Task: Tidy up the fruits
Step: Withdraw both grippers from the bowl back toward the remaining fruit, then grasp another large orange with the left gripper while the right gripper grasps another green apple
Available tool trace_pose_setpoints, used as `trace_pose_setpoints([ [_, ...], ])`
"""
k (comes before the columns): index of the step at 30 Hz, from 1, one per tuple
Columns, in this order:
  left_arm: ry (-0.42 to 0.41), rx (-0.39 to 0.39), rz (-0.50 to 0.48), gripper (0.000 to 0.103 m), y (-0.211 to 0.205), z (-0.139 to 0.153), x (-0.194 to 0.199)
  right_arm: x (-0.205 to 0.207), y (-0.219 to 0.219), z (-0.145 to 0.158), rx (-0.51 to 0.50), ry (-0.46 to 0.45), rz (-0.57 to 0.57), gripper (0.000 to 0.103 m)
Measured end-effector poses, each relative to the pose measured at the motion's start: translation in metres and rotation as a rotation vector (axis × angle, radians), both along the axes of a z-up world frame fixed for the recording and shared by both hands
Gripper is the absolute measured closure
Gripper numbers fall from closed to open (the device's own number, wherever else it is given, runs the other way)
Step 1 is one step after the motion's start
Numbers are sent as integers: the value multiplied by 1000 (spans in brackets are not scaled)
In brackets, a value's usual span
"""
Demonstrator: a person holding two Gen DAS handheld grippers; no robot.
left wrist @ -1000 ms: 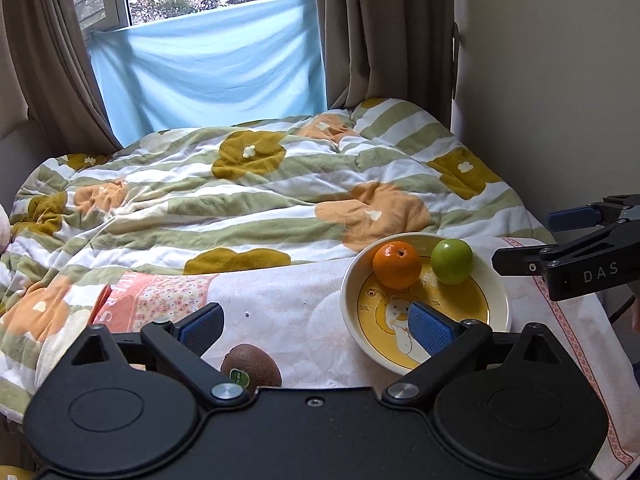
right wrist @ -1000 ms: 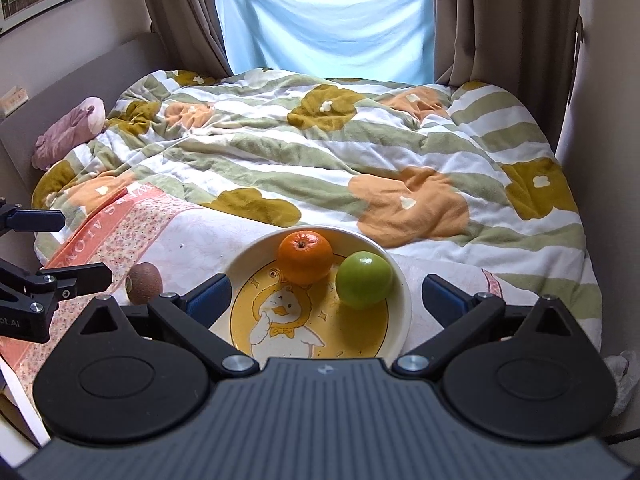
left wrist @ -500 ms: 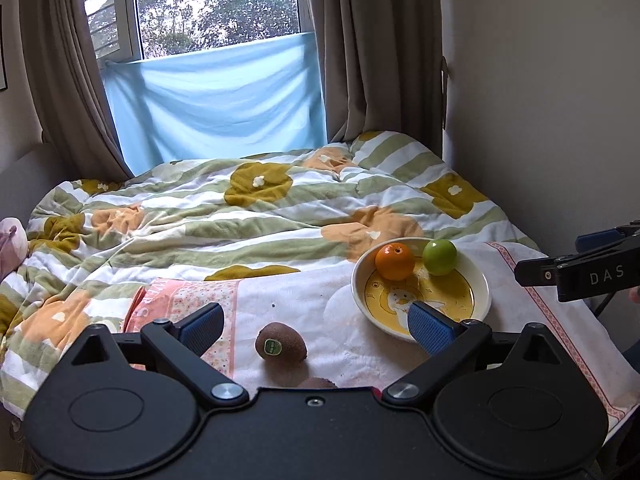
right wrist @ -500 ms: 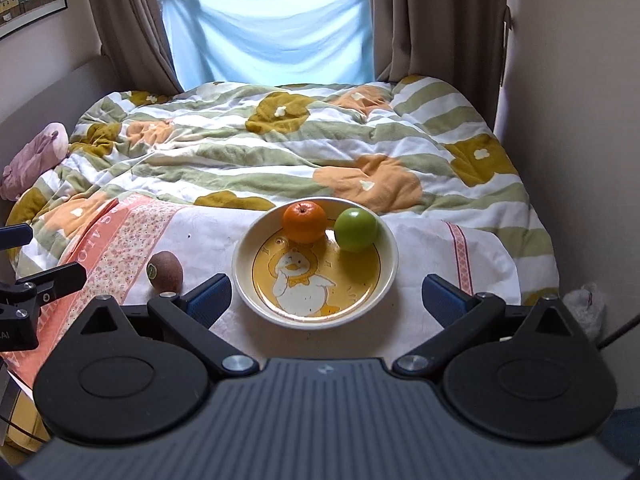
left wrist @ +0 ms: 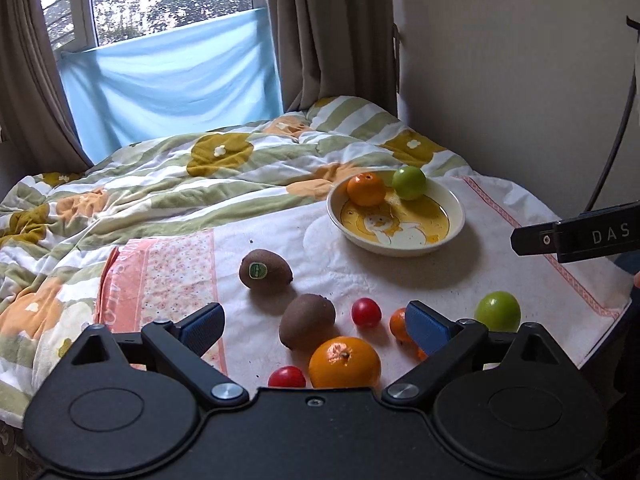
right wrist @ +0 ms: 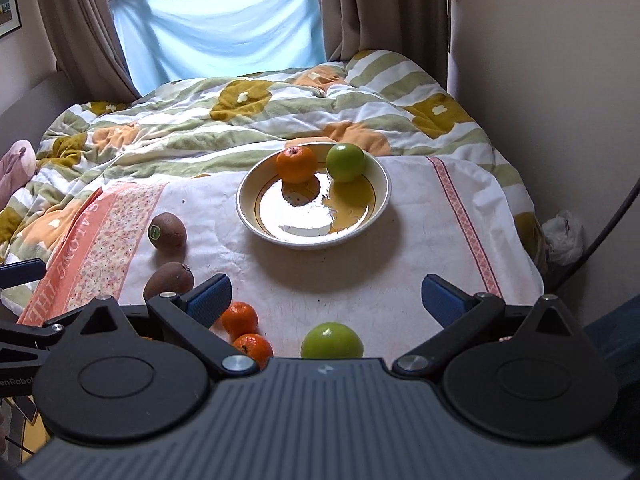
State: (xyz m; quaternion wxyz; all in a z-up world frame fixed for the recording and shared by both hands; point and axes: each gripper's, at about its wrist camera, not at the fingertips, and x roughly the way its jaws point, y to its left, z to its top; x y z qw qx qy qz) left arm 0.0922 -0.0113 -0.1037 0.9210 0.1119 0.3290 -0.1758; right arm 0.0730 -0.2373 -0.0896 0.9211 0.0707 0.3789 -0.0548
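Note:
A cream bowl (left wrist: 452, 232) (right wrist: 248, 216) with a duck print holds an orange (left wrist: 366, 189) (right wrist: 296, 163) and a green apple (left wrist: 409, 182) (right wrist: 345, 162). On the white towel (left wrist: 400, 276) in front lie two kiwis (left wrist: 265, 269) (left wrist: 307, 320), a big orange (left wrist: 344, 362), two red tomatoes (left wrist: 366, 312) (left wrist: 286, 377), small mandarins (right wrist: 239, 319) (right wrist: 253, 347) and a green apple (left wrist: 497, 311) (right wrist: 332, 340). My left gripper (left wrist: 314, 326) is open over the near fruits. My right gripper (right wrist: 326, 296) is open above the near apple.
The towel lies on a bed with a striped floral quilt (left wrist: 180, 184). A wall (left wrist: 520, 80) runs along the right. Curtains and a blue cloth (left wrist: 172, 76) hang at the window behind. A white bag (right wrist: 564, 236) lies by the bed's right side.
Both grippers have pulled back and up from the bowl. The near fruits on the towel have come into view. Both stay open and empty.

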Motion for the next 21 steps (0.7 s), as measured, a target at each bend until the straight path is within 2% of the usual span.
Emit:
trace_pose_setpoints([
  [4, 22, 34, -73, 11, -4, -32, 3, -4, 2, -26, 11, 23, -56, 0],
  [9, 52, 49, -119, 14, -10, -63, 9, -8, -2, -53, 36, 58, -117, 0],
  [21, 51, 134, -144, 24, -27, -95, 22, 0, -7, -84, 83, 79, -136, 0],
])
